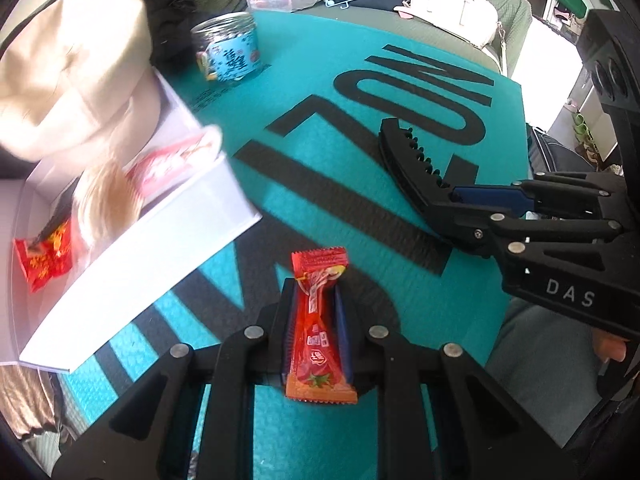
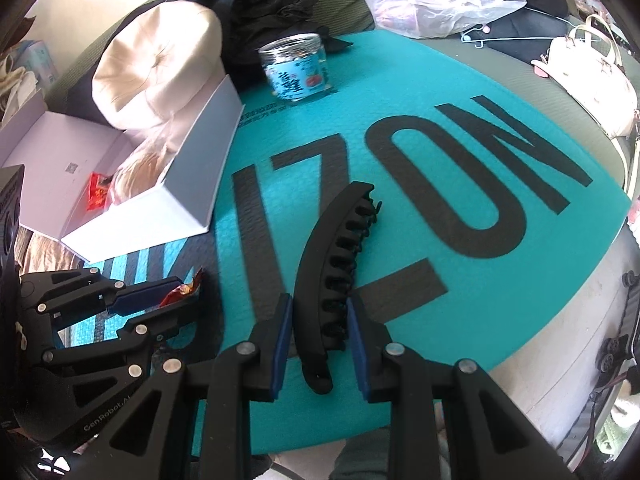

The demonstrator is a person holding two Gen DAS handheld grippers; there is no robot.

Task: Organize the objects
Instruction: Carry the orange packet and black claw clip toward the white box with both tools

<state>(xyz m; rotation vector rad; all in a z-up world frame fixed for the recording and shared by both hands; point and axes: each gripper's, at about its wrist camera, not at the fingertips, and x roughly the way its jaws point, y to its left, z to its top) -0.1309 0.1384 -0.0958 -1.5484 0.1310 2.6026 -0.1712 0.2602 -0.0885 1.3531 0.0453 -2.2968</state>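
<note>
Judging by the open white box (image 1: 152,256) at left, the packing step is under way. The left hand-held gripper (image 1: 314,300), nearly closed, pinches a red snack packet (image 1: 318,332) and next must carry it boxward. The right hand-held gripper (image 2: 318,312), narrowly parted, grips a black hair clip (image 2: 332,264) above the teal mat (image 2: 500,280).

"DAS" on right tool (image 1: 452,200); "IZON" on mat (image 2: 480,152)
</note>
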